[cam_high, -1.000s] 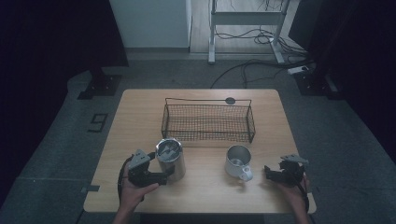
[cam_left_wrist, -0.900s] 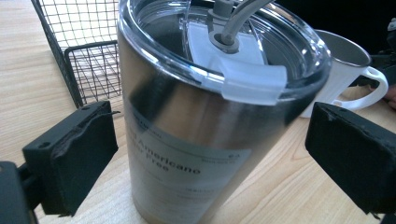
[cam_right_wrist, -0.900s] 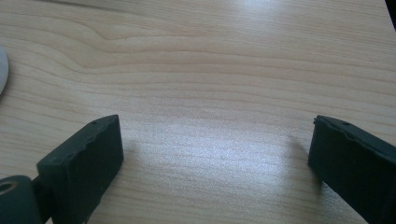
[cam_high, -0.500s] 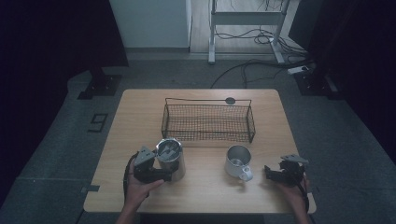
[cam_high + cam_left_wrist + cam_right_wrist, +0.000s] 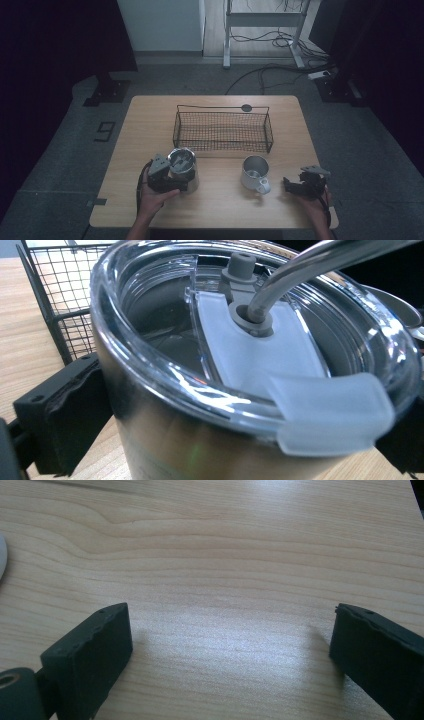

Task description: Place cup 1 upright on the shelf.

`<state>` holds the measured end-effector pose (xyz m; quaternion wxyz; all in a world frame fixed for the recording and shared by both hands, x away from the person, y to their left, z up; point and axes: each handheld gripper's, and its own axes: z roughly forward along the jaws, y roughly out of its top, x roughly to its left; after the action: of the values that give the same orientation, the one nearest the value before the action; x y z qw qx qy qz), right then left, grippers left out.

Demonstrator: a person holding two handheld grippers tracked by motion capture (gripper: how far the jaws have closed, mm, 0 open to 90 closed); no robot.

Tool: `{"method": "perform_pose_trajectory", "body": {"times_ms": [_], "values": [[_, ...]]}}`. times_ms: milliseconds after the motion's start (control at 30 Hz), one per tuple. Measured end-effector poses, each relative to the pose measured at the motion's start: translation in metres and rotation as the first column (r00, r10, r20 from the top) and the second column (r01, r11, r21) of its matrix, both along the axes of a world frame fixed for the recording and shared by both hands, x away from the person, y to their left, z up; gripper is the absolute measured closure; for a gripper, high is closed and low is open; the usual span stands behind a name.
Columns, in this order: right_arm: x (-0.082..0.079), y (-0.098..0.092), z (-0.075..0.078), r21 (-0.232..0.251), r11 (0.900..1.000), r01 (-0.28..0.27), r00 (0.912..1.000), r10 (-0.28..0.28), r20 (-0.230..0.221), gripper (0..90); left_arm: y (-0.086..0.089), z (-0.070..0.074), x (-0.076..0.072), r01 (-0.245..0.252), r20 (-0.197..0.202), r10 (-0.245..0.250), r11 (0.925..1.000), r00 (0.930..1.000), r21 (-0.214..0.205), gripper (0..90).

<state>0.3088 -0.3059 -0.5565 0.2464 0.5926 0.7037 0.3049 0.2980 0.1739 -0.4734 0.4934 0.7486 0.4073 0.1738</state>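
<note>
Steel tumbler [image 5: 184, 170] is standing between the left tool [image 5: 172, 176], whose jaws have just been opening, likely releasing; right tool [image 5: 291, 186] is idling open, empty.

Steel tumbler w/ clear plastic lid [image 5: 210, 365]: base cut off by bottom edge in left gripper view; bent metal straw [image 5: 320, 265] runs off top. Whether pads touch it: can't tell.

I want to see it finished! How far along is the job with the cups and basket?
Done: nothing yet, the wire basket is empty. In hand: the left gripper has jaws that have just been opening, with the steel tumbler standing between them. Left: probably gripping and moving it, perhaps the white mug too; the right gripper is open over bare table.
</note>
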Motion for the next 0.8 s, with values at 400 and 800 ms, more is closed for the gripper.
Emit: {"method": "perform_pose_trajectory", "body": {"times_ms": [400, 800], "values": [[0.0, 0.0, 0.0, 0.0, 1.0, 0.001, 1.0, -0.001, 0.0, 3.3, -0.011, -0.008, 0.004, -0.035, 0.011, 0.034, 0.9982, 0.9994, 0.049, 0.0], [0.0, 0.0, 0.0, 0.001, 1.0, 0.002, 1.0, -0.002, 0.0, 3.5, -0.011, -0.009, 0.004, -0.03, 0.04, 0.027, 0.9976, 0.9988, 0.062, 2.2]]}}
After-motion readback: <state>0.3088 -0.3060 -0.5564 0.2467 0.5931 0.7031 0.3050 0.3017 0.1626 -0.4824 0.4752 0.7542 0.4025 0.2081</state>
